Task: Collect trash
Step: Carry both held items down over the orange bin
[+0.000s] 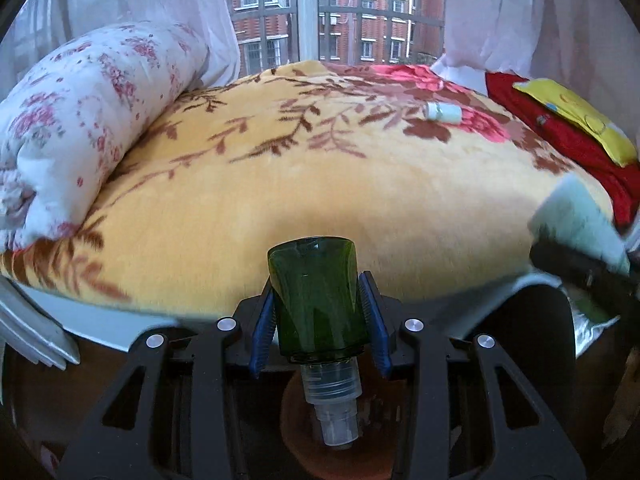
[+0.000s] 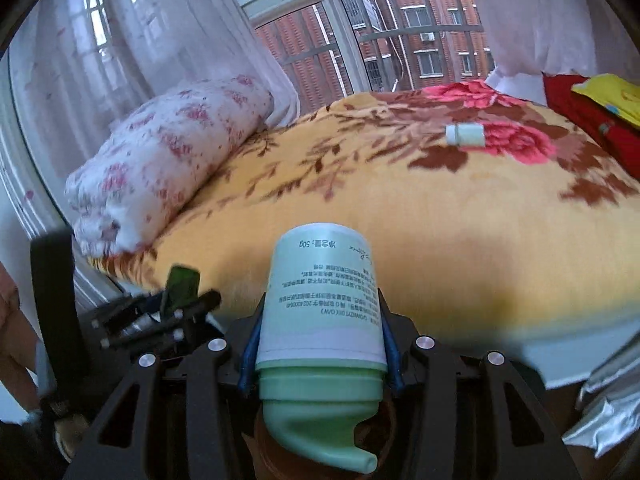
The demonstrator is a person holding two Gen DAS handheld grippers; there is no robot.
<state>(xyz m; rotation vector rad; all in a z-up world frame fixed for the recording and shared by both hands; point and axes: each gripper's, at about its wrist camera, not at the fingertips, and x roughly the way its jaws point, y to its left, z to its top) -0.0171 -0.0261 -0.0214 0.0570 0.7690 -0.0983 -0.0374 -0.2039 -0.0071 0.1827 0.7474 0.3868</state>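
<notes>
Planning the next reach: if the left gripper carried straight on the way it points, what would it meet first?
Probably the yellow floral blanket on the bed, just beyond the green bottle the left gripper holds; depth is unclear.

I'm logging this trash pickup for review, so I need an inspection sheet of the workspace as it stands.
Surface: bed with yellow floral blanket.
Job's things: green spray bottle in left tool; pale green pump bottle in right tool; small white bottle lying on the blanket.
Clutter: rolled floral quilt, red cloth, yellow pillow.
Grippers: both shut on their bottles.
Cables: nothing seen.
Surroundings: sheer curtains, window facing brick building.
</notes>
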